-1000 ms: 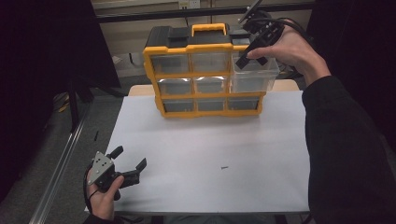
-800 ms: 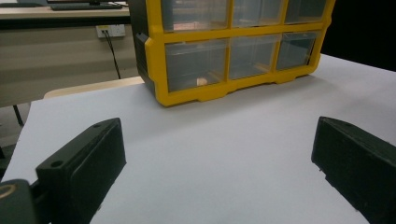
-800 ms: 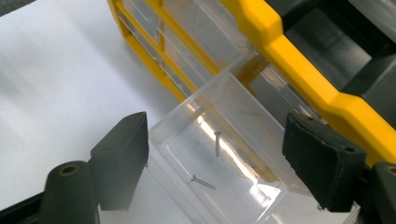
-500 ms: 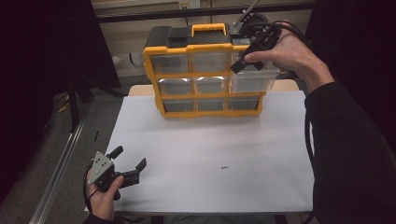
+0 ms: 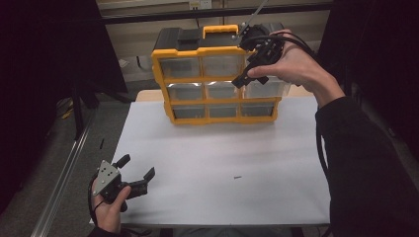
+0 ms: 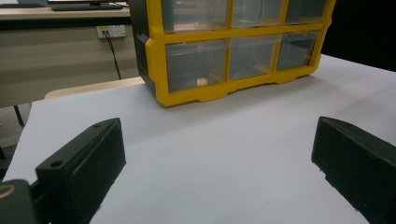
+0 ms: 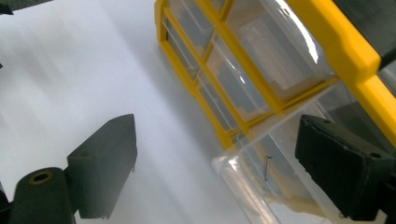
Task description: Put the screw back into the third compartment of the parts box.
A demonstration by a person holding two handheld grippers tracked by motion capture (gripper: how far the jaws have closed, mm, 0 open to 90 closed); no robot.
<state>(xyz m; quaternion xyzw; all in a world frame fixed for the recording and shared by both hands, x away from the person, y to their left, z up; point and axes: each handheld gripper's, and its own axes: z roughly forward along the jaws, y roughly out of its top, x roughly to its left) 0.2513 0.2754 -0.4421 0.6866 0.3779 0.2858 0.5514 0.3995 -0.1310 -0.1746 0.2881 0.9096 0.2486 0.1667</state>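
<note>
I have my right gripper [image 5: 252, 66] up at the upper right of the high view, jaws wide, at the organizer's [image 5: 217, 79] pulled-out clear drawer [image 7: 261, 182], which holds a small screw [image 7: 268, 168]. I judge the drawer work is in hand; next I'd need to dip in for the screw. My left gripper [image 5: 134, 173] rests wide open, lower left, on the white table [image 5: 222, 158].

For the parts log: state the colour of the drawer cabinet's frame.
Yellow frame, with clear drawers; the left gripper view shows it best.
</note>
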